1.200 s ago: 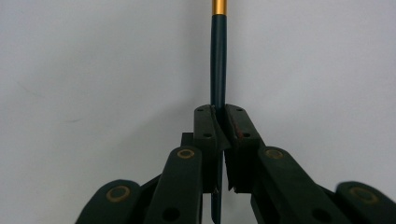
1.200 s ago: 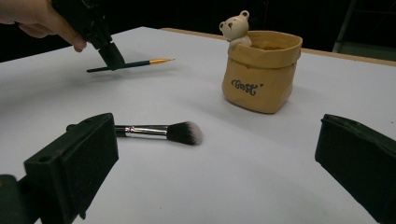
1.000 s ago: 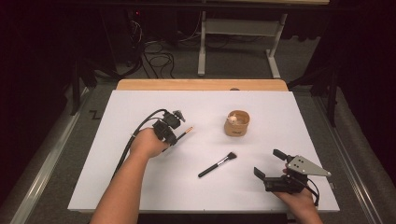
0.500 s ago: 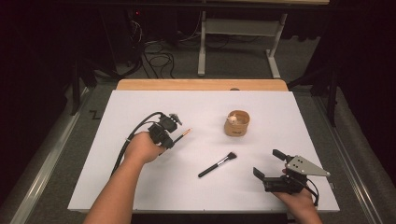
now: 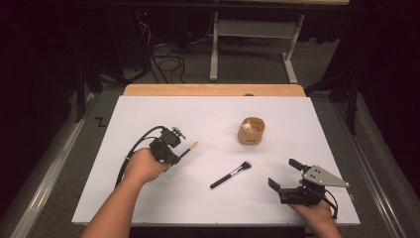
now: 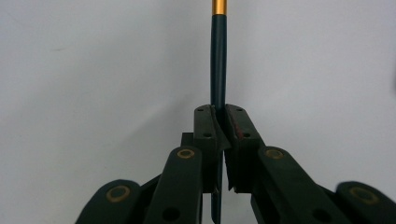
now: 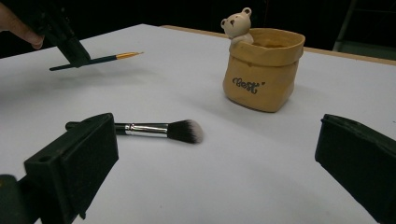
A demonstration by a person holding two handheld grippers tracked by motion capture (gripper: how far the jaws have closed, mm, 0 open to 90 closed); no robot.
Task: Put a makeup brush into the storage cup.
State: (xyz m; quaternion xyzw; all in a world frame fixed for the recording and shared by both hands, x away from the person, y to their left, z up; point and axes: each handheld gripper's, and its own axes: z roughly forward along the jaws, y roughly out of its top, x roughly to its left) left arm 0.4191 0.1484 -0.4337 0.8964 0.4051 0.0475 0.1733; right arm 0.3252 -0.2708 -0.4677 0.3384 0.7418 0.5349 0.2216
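Observation:
My left gripper [image 5: 172, 150] hovers over the left middle of the white table [image 5: 208, 114], shut on a thin dark brush with a gold ferrule [image 5: 189, 147]. In the left gripper view the pads [image 6: 238, 126] pinch the teal handle [image 6: 218, 65], which points straight ahead. The right gripper view shows that gripper [image 7: 70, 46] holding the thin brush [image 7: 100, 59] level above the table. My right gripper [image 5: 285, 174] rests near the front right, open and holding nothing. A black makeup brush [image 5: 230, 174] with a fluffy head lies between the hands, just ahead of the right jaws [image 7: 159, 130].
A tan bag-shaped pot with a small bear on its rim [image 5: 251, 131] stands at the centre right [image 7: 261, 70]. A wooden strip [image 5: 213, 89] runs along the table's far edge. Beyond it are cables [image 5: 163, 54] and a metal stand [image 5: 252, 29] on the floor.
The left hand has drawn back toward the near left with the thin brush still gripped. The right hand and the makeup brush have stayed where they were.

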